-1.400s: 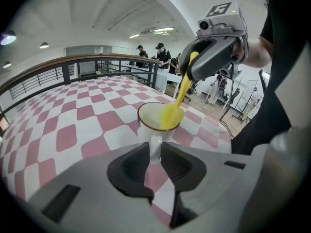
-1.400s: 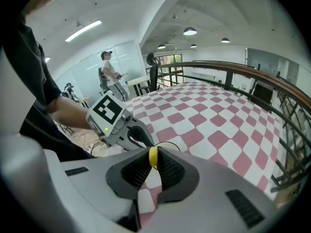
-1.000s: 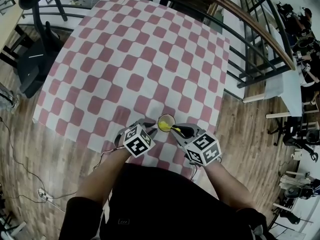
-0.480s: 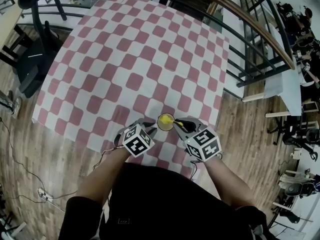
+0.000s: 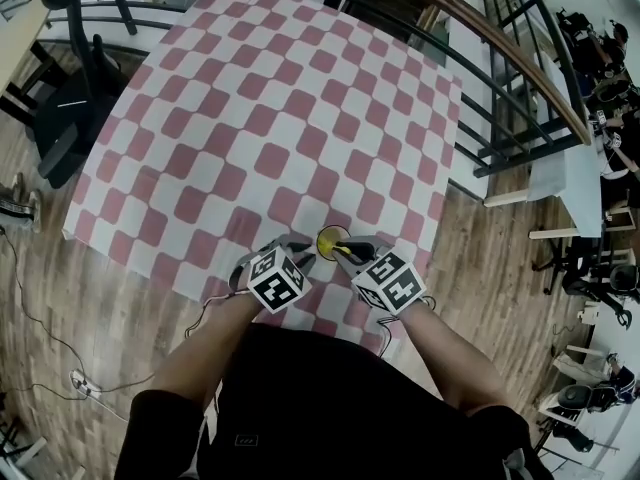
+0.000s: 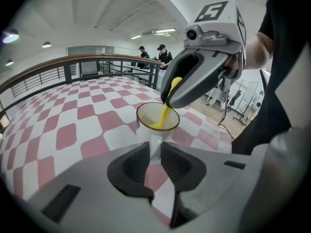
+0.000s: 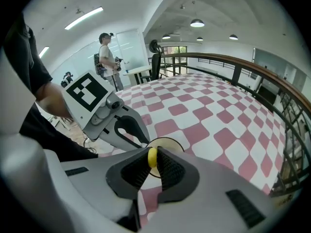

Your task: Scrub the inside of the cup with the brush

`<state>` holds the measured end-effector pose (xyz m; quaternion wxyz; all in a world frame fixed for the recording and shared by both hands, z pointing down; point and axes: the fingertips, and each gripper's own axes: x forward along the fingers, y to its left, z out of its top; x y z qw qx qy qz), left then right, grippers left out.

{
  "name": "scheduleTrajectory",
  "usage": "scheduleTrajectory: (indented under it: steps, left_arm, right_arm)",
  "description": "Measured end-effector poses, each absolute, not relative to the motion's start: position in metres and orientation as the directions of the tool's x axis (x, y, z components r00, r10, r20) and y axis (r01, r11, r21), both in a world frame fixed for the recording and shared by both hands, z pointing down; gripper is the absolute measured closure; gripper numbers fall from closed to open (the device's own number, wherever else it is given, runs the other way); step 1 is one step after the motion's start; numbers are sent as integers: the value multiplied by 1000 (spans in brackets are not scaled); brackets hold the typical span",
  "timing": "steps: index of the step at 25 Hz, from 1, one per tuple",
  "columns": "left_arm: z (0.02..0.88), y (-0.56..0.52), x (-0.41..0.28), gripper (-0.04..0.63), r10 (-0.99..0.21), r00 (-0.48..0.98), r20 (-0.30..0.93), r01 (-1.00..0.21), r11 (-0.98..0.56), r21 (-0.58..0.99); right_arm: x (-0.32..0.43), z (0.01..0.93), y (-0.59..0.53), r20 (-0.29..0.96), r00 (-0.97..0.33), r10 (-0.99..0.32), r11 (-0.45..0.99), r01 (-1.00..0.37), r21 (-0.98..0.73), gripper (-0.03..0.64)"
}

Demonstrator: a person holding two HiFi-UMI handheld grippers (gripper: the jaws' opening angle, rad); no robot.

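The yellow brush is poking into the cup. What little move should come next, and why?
Probably swirl the brush around the inner wall of the cup. Its tip is down inside, the right hand-held gripper is clamped on its handle, and the left hand-held gripper pinches the cup's handle to steady it.

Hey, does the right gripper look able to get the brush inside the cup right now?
Probably yes: the cup stands upright, mouth uncovered, the left gripper clamps only its handle from the side, and the yellow brush in the right gripper dips inside it.
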<state>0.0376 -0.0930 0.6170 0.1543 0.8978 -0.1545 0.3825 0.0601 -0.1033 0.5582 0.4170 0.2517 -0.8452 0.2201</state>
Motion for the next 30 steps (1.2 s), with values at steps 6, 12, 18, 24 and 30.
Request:
scheduleTrajectory:
  steps: [6,12,18,24,30]
  left_arm:
    - [616,-92,37,522,-160,662,733,-397,-903,162]
    - [616,-92,36,522,-165,663,730,-402,-902,161]
    - [616,-93,37,522,-166,662,731,-403,-901,160]
    - [615,-92,38,522,-167,664,729,-405,-900,162]
    - [616,-93,38,523,-167,665,728,-396,-905,154]
  right_arm:
    - [76,565,-92,873,-477,-105,826,-530,-191,574]
    - [87,555,-91,920,-370,-131,889,-455,-57,574]
    - [93,557,-93,931,-334,-147,894,-448,-20,574]
    - [90,558,-98,942,-275,-193,916,-395,72,575]
    - [81,565,-106,939,-237,-249,923,-352,156,574]
